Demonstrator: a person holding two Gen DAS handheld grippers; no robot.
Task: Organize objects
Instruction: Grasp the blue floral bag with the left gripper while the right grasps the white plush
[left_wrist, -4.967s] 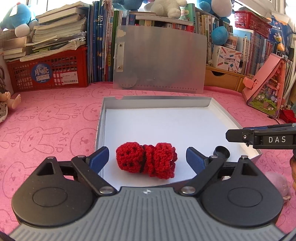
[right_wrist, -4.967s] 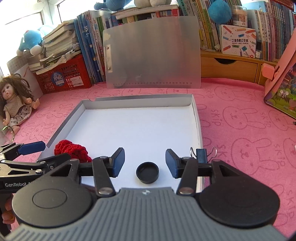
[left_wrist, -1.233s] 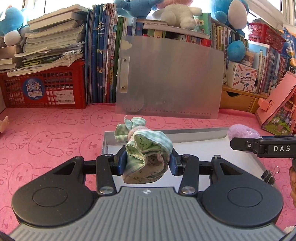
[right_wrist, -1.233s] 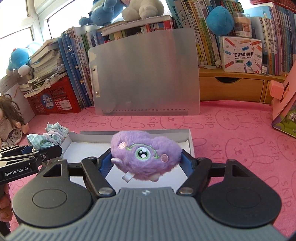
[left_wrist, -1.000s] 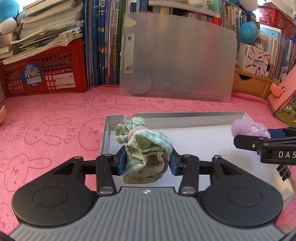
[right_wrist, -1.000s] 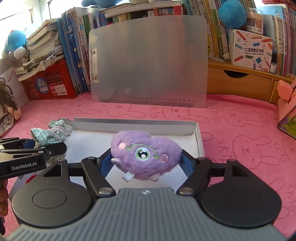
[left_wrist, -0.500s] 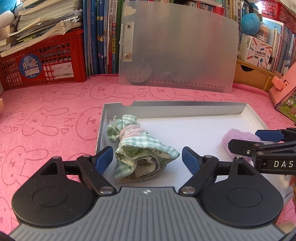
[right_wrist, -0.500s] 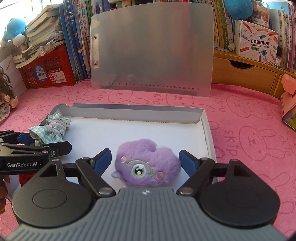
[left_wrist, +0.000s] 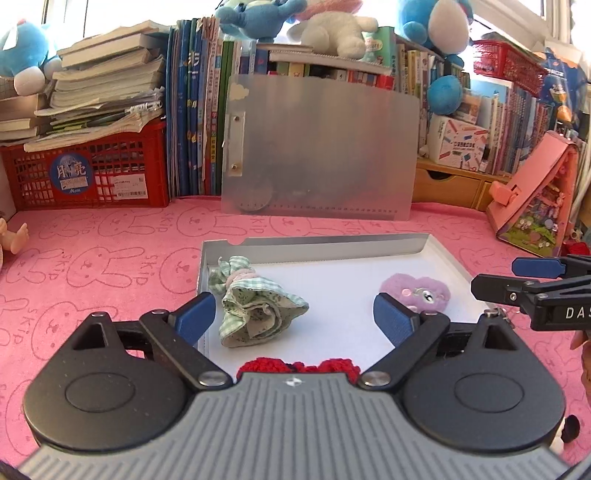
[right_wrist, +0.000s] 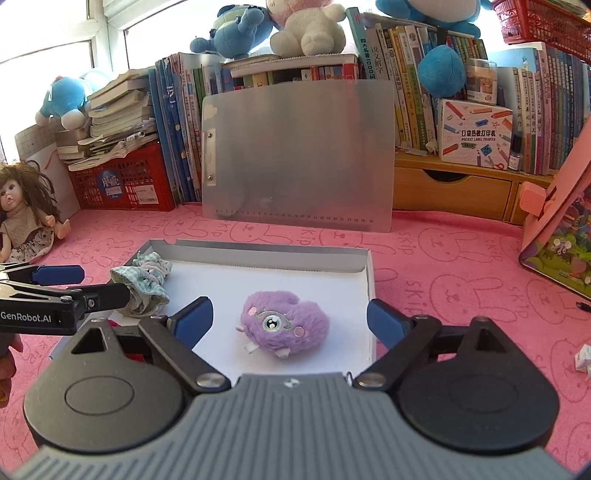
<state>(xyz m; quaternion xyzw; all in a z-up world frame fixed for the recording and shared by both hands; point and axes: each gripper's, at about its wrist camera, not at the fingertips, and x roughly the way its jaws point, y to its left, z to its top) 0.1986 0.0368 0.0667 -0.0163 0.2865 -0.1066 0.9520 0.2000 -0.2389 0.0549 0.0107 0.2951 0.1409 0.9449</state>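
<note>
A shallow white box (left_wrist: 314, 244) (right_wrist: 258, 254) lies on the pink cloth. A green checked cloth bundle (left_wrist: 255, 310) (right_wrist: 146, 282) rests in its left part. My left gripper (left_wrist: 293, 314) hangs just short of the bundle with its jaws opening wide and nothing pressed between them. A purple plush toy (right_wrist: 286, 323) (left_wrist: 415, 291) lies in the box's right part. Above and behind it my right gripper (right_wrist: 290, 319) has its jaws opening wide, clear of the toy. A red crocheted piece (left_wrist: 299, 365) peeks out at the box's near edge, mostly hidden by the left gripper's body.
A translucent clipboard (left_wrist: 321, 147) leans upright against books behind the box. A red basket (left_wrist: 88, 173) stands back left, a doll (right_wrist: 26, 210) at the far left, a pink toy house (left_wrist: 535, 199) at the right. A binder clip (left_wrist: 496, 314) sits by the box's right edge.
Both grippers let go: the cloth bundle and the purple toy dropped into the box, the jaws spread wide, and both hands drew back and up from the box.
</note>
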